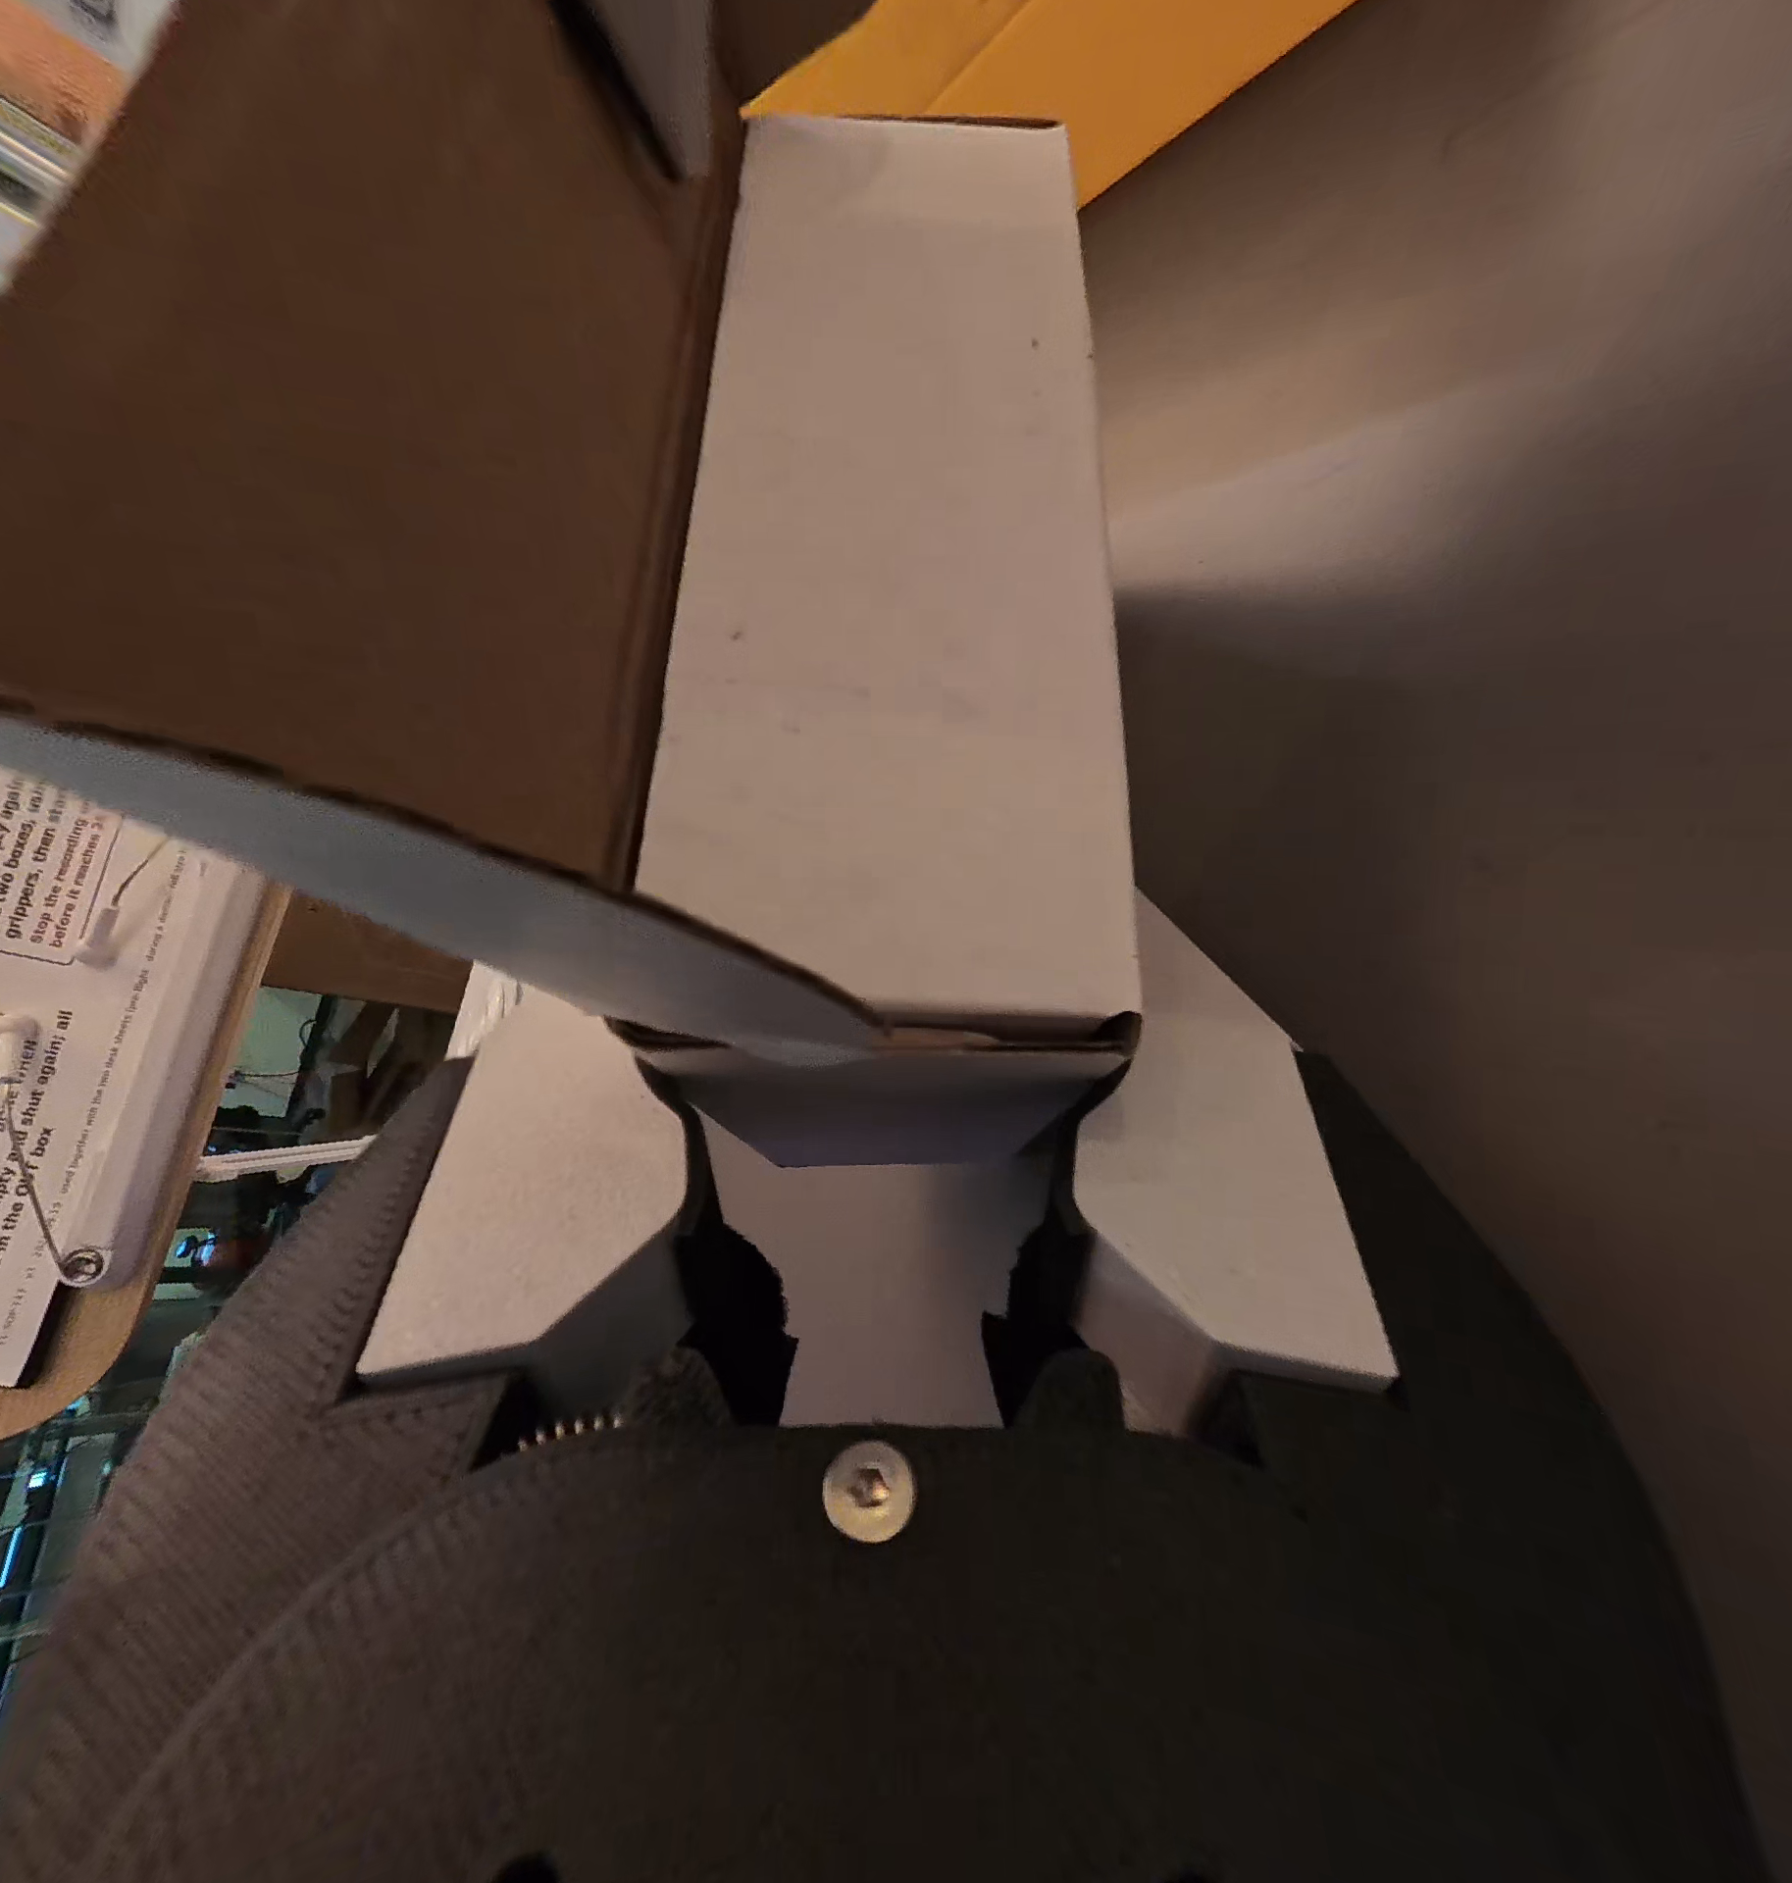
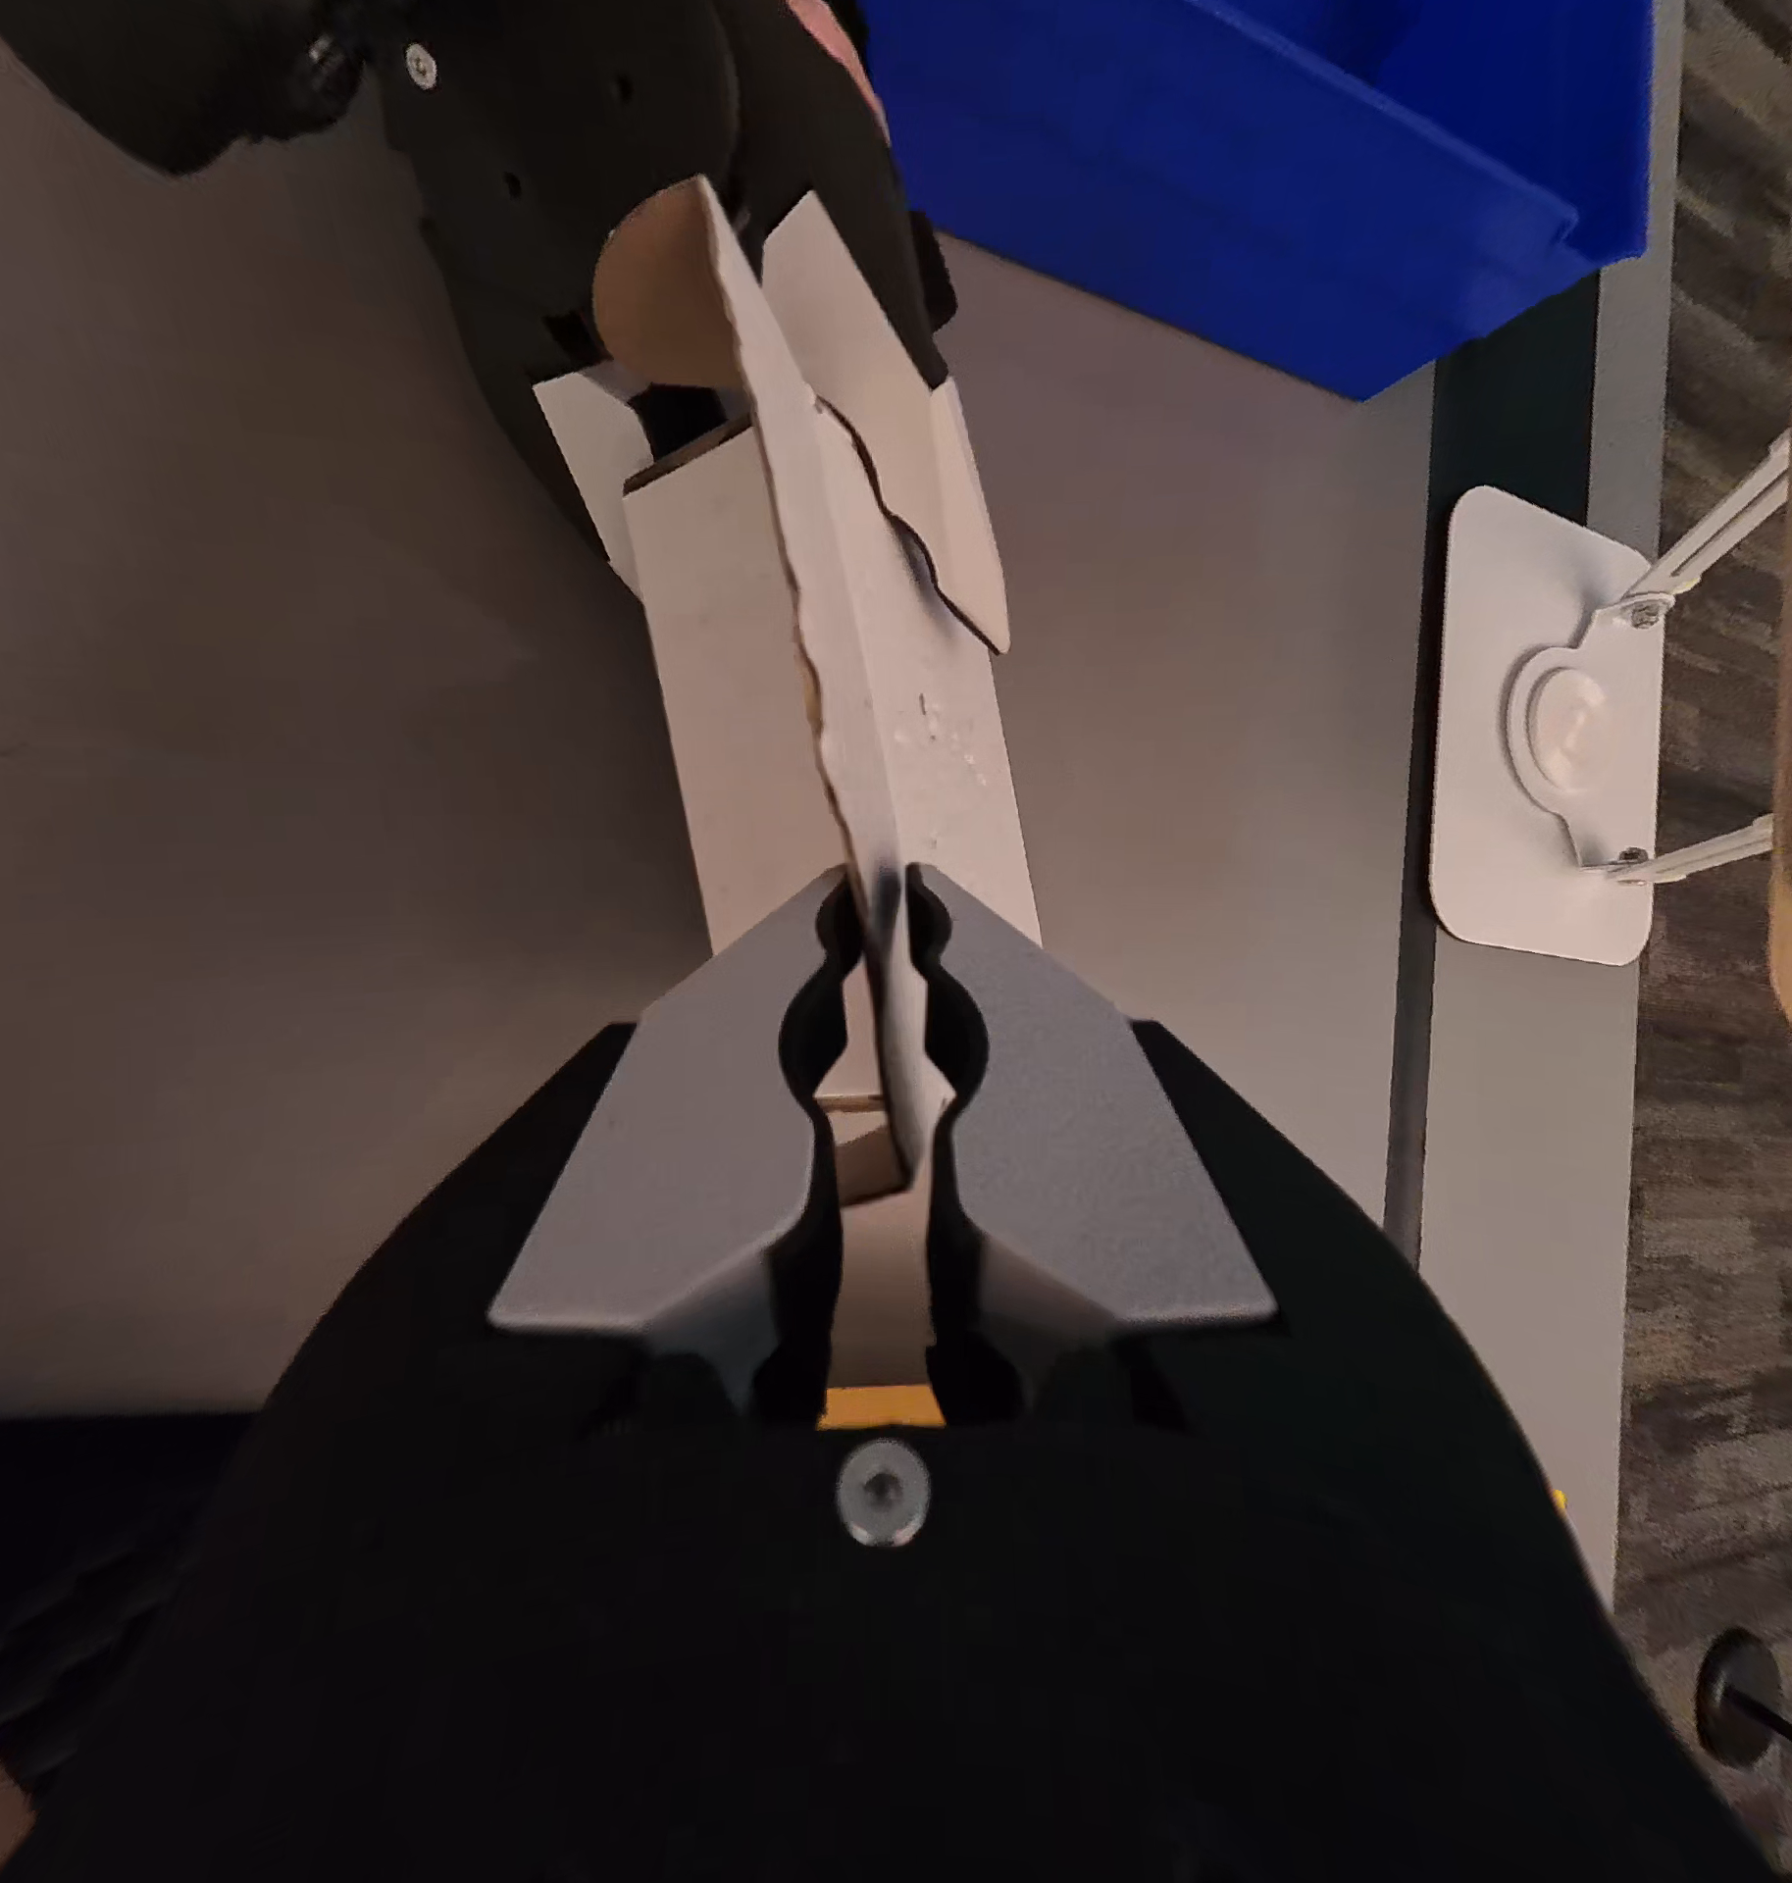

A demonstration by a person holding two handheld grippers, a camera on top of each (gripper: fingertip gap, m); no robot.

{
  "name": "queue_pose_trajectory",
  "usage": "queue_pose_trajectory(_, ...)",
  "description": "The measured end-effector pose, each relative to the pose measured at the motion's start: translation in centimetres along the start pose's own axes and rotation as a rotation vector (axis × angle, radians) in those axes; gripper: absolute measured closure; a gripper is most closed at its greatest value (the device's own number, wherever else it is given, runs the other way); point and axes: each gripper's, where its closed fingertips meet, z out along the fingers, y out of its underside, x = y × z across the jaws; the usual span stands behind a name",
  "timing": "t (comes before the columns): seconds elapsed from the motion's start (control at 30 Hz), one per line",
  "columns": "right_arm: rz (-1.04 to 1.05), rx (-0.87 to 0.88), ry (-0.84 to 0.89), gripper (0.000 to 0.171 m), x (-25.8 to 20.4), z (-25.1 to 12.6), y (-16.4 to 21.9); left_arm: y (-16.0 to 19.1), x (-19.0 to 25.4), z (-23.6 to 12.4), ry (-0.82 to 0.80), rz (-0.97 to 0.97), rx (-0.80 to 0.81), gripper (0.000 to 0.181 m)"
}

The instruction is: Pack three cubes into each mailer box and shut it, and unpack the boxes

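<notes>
A white mailer box [image 1: 891,611] with a brown inside [image 1: 362,408] stands on the grey table [image 1: 1482,611]. My left gripper [image 1: 871,1080] is shut on the box's near end wall. In the right wrist view the same box [image 2: 718,734] runs away from me, and my right gripper [image 2: 881,886] is shut on the edge of its white lid flap [image 2: 912,713], which stands nearly upright. The left gripper [image 2: 606,204] shows at the box's far end. No cubes are in view; the box's inside is mostly hidden.
A blue bin [image 2: 1228,153] stands at the far right of the table. A white stand base [image 2: 1544,723] sits at the table's right edge. A yellow sheet [image 1: 1024,71] lies beyond the box. A printed instruction sheet [image 1: 56,1070] hangs at the left. One gripper's finger ends stand about 10 cm off the other's.
</notes>
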Motion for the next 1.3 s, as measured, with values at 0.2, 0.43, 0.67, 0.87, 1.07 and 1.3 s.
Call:
queue_pose_trajectory(0.2, 0.024, -0.015, 0.000, 0.156, 0.0, -1.2, 1.2, 0.0, 0.1, 0.0, 0.005, 0.013, 0.004, 0.108)
queue_pose_trajectory(0.43, 0.191, -0.029, -0.067, 0.169, -0.1, -1.2, 1.6, 0.3, 0.1, 0.4, -0.023, 0.019, -0.011, 0.106)
queue_pose_trajectory(0.67, 0.300, -0.070, 0.008, 0.169, 1.5, -1.1, 1.8, 2.7, -1.5, 0.9, -0.035, -0.161, -0.110, 0.098)
queue_pose_trajectory(0.87, 0.333, -0.047, 0.018, 0.169, 2.1, -1.2, 2.0, -0.8, -3.3, -1.5, -0.146, -0.148, 0.068, 0.087)
queue_pose_trajectory(1.07, 0.335, -0.039, 0.017, 0.169, 2.2, -1.1, 1.9, -4.7, -4.8, -5.2, -0.294, -0.048, 0.260, 0.085)
queue_pose_trajectory(1.3, 0.353, -0.040, 0.030, 0.169, 2.5, -0.9, 1.8, -7.2, -1.5, -5.4, -0.302, 0.174, 0.289, 0.089)
